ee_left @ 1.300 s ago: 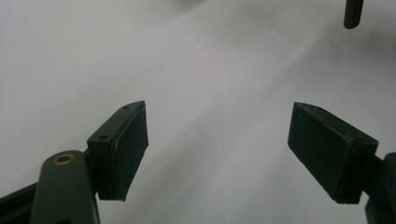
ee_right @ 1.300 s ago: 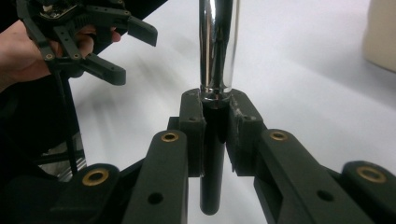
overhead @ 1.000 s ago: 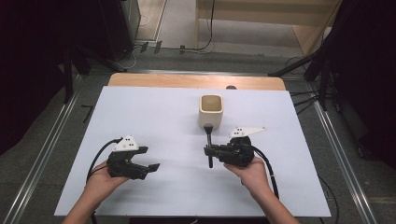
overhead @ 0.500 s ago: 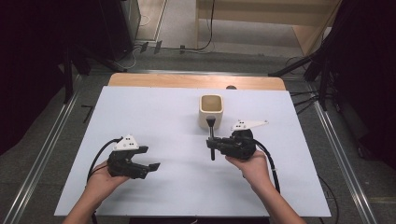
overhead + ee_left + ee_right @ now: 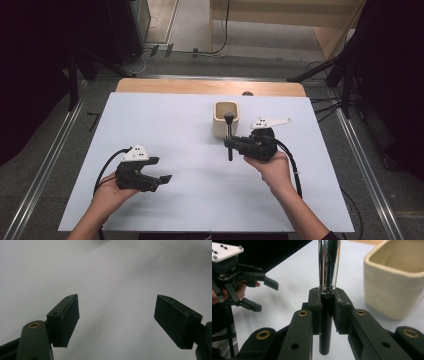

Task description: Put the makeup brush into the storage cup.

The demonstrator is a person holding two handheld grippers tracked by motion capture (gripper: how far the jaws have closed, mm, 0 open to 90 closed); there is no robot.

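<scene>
High view, near edge: left gripper (image 5: 159,178) rests low over white tabletop (image 5: 165,125), jaws wide apart, nothing btwn pads (image 5: 66,320). Further in, right gripper (image 5: 230,144) is clamped on slim tool w/ black handle and chrome shaft (image 5: 328,267); handle sits btwn pads, held above table. Tool's round dark head (image 5: 229,116) sits over mouth of cream square ceramic cup (image 5: 218,127), just beyond the gripper, near table centre.
</scene>
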